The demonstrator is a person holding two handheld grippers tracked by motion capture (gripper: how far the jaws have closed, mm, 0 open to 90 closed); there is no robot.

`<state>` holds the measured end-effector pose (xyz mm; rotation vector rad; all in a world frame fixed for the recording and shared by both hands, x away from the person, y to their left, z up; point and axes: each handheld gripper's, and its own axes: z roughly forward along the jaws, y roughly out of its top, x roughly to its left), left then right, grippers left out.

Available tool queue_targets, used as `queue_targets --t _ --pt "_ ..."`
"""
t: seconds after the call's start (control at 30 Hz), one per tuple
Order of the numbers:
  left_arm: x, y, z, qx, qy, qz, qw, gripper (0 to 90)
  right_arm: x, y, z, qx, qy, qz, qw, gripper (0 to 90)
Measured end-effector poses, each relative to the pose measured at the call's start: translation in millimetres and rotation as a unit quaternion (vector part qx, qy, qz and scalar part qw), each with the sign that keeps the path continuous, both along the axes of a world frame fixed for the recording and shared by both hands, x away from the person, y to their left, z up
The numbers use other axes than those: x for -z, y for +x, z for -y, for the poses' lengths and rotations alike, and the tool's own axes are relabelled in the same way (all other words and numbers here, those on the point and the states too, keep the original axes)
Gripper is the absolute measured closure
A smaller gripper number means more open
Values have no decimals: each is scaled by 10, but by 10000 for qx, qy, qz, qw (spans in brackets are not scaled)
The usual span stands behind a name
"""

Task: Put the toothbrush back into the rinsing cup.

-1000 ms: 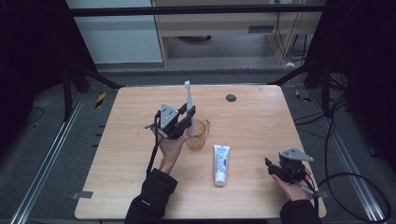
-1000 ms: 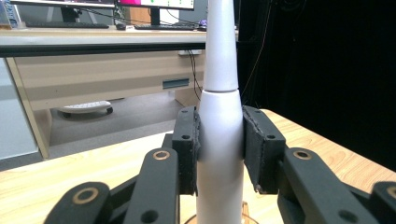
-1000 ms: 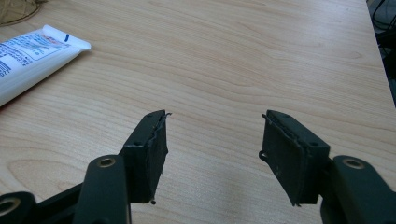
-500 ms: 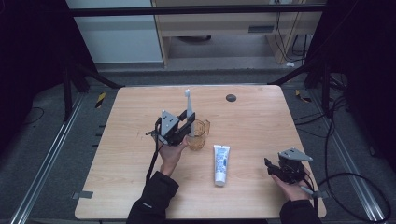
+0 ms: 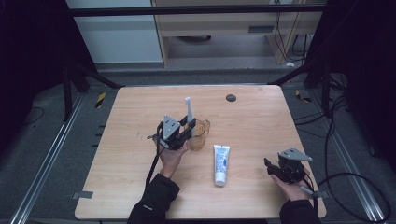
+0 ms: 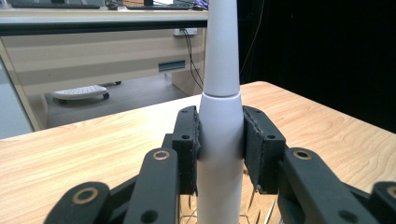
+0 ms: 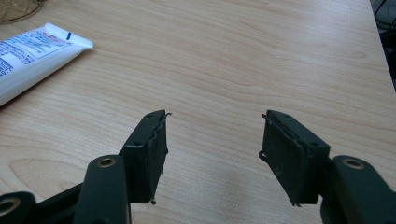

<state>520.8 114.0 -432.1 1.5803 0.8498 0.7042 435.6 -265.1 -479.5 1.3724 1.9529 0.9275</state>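
Each hand carries a black gripper: the left gripper and the right gripper both wear a grey three-cornered plate on top and trail a dark cable toward the near edge. Their jaws are matte black linkages with brass-ringed pivot holes, small screw holes and worn, ragged-edged pads. Dark sleeves with ribbed cuffs cover both forearms.

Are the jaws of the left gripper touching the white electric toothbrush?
Touching. In the left gripper view, both black pads of the left gripper press against the sides of the electric toothbrush, with no gap.
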Motion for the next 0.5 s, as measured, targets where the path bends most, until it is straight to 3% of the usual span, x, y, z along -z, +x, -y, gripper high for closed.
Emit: queue_targets --t 0.5 --pt "127 6 0 7 109 -201 9997 673 2 1 -1 3 -5 -9 10000 403"
